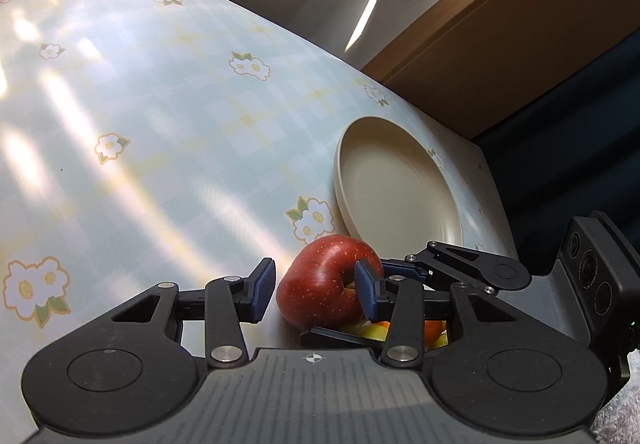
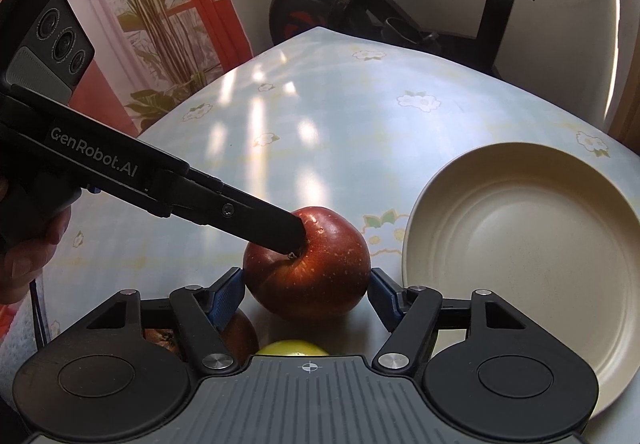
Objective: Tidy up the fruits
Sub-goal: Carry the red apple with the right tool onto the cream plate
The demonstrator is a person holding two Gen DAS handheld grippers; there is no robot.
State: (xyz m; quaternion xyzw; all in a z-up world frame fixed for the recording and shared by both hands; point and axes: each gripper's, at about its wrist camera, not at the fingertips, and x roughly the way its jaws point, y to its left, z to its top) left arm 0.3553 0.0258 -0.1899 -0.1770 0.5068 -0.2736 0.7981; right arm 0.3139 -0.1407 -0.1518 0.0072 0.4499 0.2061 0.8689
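**Apple held between two claws beside an empty plate**

Fruit handling at the pick-up stage. We see the glossy red apple [image 2: 306, 264] resting on the flower-printed pale blue worktop [image 1: 160, 123], just beside the round cream plate [image 2: 520, 260], which carries nothing. The right claw [image 2: 306, 294] brackets the apple, its blue pads at either flank; we judge it grasping the apple, though firm contact is not certain. The left claw [image 1: 316, 292] stands part-closed, one pad in the stem hollow, the other just clear of the skin, so it holds nothing yet. A yellow-green fruit [image 2: 292, 348] and other reddish fruit lie close behind. To do this step well, we advise seating both pads squarely across the widest part before lifting, and clearing the second claw so the apple does not roll toward the plate rim.
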